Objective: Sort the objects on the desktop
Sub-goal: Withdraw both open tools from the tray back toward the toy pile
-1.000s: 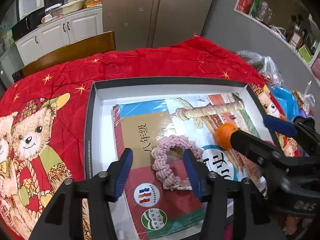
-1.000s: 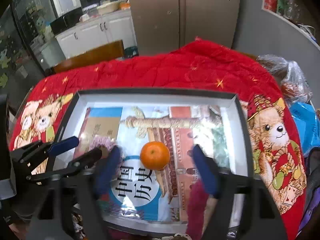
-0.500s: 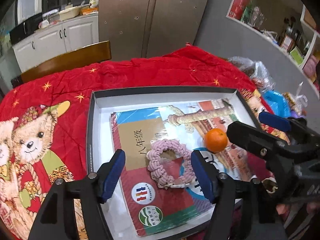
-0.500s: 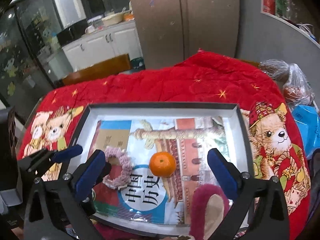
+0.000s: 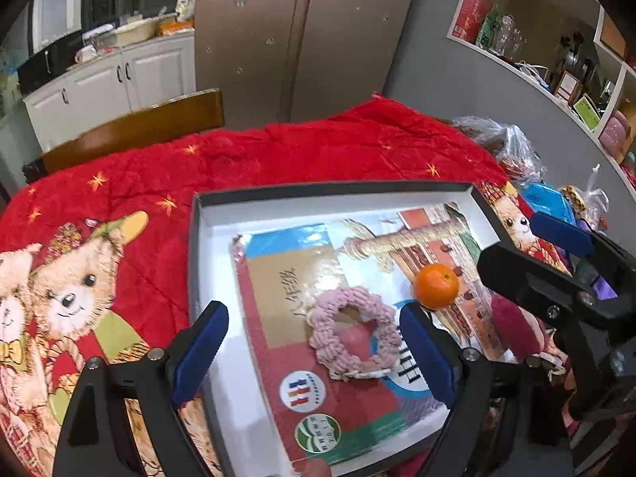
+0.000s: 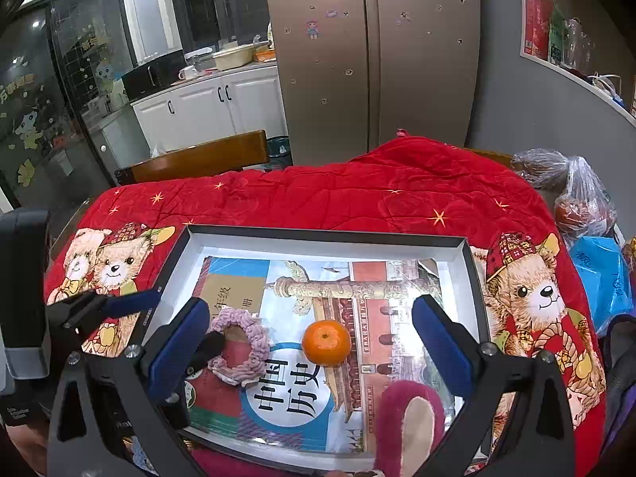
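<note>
Both tools hang wide open and empty above a shallow white box with a dark rim (image 6: 326, 234) on the red bear-print quilt (image 6: 357, 194) covering the bench. Inside, on glossy textbooks (image 5: 278, 278), lie a pink braided yarn ring (image 5: 351, 336), below the left tool (image 5: 314, 351), and a small round orange (image 6: 326, 342), below the right tool (image 6: 314, 342). Both items appear already placed; judging by this, fetching another object comes next.

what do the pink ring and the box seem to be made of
The pink ring looks like soft knitted or braided yarn, matte: chunky looped strands show all around it. The box seems to be stiff cardboard, dark outside and plain white inside, with thin straight walls and sharp corners; plastic cannot be ruled out.
</note>
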`<state>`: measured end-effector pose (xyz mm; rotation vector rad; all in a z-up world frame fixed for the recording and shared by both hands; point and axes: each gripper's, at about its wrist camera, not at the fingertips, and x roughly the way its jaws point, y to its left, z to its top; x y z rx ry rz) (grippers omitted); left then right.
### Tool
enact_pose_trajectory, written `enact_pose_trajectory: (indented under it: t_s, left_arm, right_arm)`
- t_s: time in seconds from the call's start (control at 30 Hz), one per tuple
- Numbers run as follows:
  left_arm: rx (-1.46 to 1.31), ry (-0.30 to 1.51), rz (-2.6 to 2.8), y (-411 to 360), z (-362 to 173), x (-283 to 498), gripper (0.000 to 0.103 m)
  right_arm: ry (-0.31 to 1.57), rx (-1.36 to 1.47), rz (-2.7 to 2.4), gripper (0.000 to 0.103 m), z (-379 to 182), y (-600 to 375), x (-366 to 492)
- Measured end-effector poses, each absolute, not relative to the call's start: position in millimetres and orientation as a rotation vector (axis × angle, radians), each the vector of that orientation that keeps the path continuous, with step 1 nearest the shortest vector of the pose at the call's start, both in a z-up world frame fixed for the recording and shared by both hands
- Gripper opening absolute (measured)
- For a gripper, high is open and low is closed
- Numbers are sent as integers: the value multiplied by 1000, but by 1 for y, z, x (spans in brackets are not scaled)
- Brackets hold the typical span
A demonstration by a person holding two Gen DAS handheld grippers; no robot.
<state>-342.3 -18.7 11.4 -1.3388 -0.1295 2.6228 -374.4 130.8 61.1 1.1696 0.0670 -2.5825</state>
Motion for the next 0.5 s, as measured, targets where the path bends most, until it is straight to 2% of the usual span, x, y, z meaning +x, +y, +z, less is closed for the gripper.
enact_pose_trajectory:
  t_s: [0.1, 0.5]
  left_arm:
    - [-1301, -146, 2642, -21, 19, -338, 90]
    - [-1178, -66, 2769, -23, 57, -300, 90]
  right_arm:
    - [128, 1166, -2623, 103, 62, 128, -372]
    - [108, 979, -2688, 103, 107, 134, -345]
